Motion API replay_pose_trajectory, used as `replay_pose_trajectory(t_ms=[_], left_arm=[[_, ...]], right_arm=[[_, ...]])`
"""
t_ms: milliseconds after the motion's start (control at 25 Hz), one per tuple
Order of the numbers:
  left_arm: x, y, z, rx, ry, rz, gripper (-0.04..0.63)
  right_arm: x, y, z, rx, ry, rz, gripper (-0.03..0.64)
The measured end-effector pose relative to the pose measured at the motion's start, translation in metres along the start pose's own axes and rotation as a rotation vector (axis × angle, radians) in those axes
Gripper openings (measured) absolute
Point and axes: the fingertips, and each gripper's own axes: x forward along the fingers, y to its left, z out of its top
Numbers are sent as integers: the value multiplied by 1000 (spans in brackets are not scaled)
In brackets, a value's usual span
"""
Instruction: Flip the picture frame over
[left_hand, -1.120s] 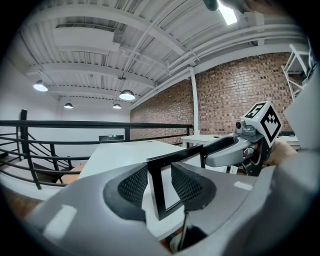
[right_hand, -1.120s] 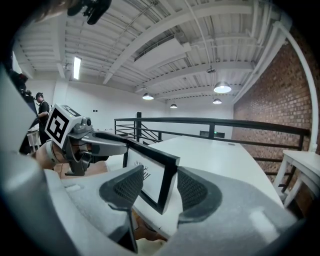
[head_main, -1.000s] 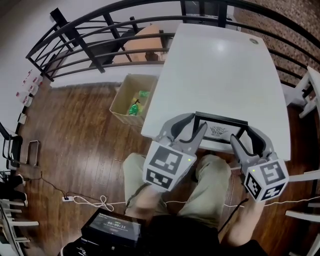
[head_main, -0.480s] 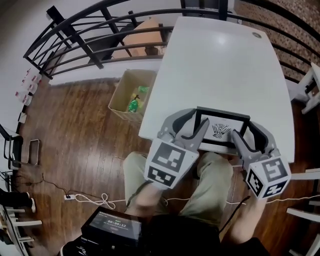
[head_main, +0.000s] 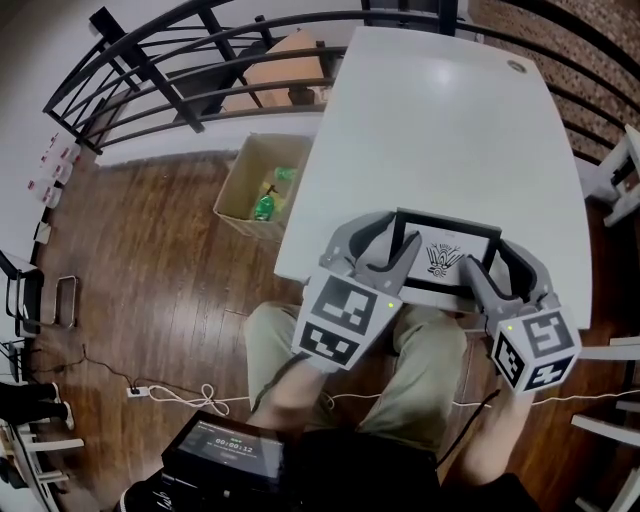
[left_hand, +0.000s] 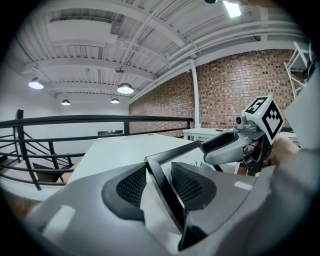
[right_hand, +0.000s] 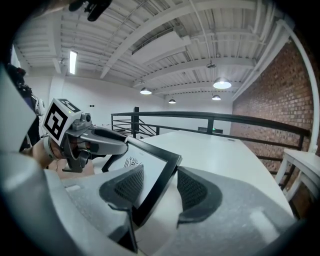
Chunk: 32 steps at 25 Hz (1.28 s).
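Seen from above. Nearest, just this side of the frame, a seated person's knees in tan trousers (head_main: 425, 350) lie below two grey handheld grippers, each carrying a cube of square markers.

The left gripper (head_main: 390, 240) grips the left side rail of a black rectangular picture frame (head_main: 445, 255). The right gripper (head_main: 495, 266) grips its right side rail. Each gripper's own view shows the jaws drawn in narrow, with ribbed pads (left_hand: 132, 186) close against either face of the thin rail near a far corner. Holding both sides at once probably keeps the frame level and steady while it is turned over.

The frame sits over the near edge of a white rectangular surface (head_main: 430, 120). It appears tilted, far edge higher. Whether its near edge touches the surface cannot be told. Its front faces the person: a slim dark border around white paper, with a small dark line drawing in the middle. The flip looks not yet done.

Left of the frame, on a wooden floor (head_main: 150, 280), an open brown cardboard box (head_main: 240, 200) holds green items. Farthest beyond the frame runs a black metal railing (head_main: 200, 60).
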Motion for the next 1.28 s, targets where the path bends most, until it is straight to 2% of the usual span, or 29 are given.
replay_pose_trajectory(t_ms=[480,680,1080,1280], left_arm=[[6,0,-7,-19,31,-7,170],[10,2,-11,-37,48,-17,170],[14,1,-14,-46,100,14,167],[14,1,-14,-41,99,22,166]], right_arm=[[4,-3,-8,32,24,1,201],[7,-5,-14,84,33,14,201],[9,-7,-17,110,46,3,201],[8,-7,-17,102,47,-9,201]])
